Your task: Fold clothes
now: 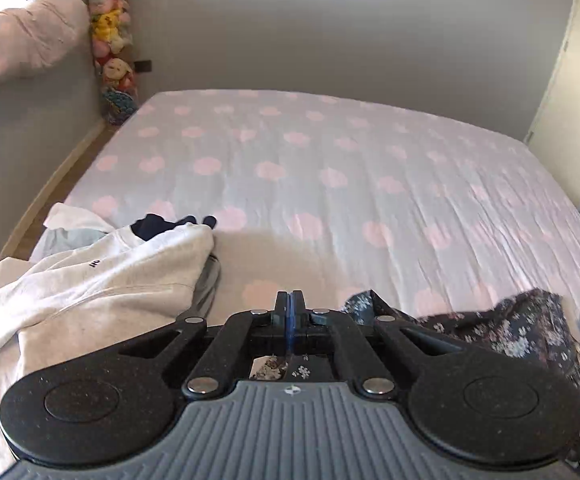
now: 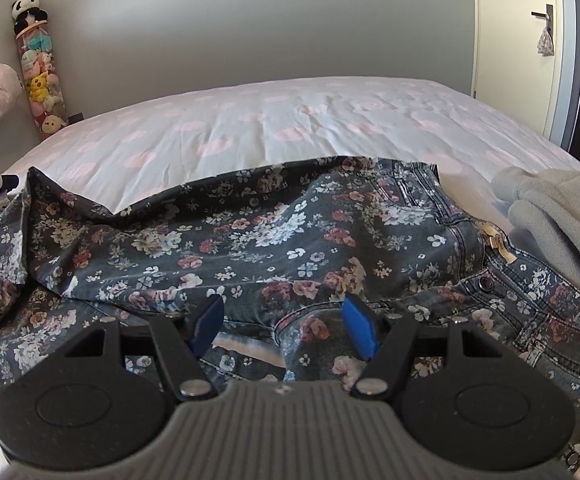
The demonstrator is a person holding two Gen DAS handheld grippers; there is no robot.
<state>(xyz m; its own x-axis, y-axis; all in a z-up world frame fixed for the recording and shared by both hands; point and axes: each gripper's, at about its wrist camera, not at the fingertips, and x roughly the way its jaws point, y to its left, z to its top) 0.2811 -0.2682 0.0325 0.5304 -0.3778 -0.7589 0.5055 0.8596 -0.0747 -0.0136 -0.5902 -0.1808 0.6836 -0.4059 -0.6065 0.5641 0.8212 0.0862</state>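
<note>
Dark floral jeans [image 2: 290, 240] lie crumpled across the near part of the bed, waistband, zipper and button [image 2: 484, 283] to the right. My right gripper [image 2: 283, 322] hovers open just above them, blue pads [image 2: 360, 326] apart, with nothing between them. In the left wrist view the same jeans [image 1: 510, 328] rise in a fold at the right and run under my left gripper [image 1: 290, 308]. Its jaws are pressed together, and floral cloth shows just beneath them, so it looks shut on an edge of the jeans.
A white sweatshirt [image 1: 101, 280] with other clothes is heaped at the bed's near left. A grey fleece garment [image 2: 558, 216] lies at the near right. The pink-spotted sheet [image 1: 330, 168] stretches to the far wall. A column of plush toys [image 2: 41, 80] stands in the left corner, a door [image 2: 530, 60] at right.
</note>
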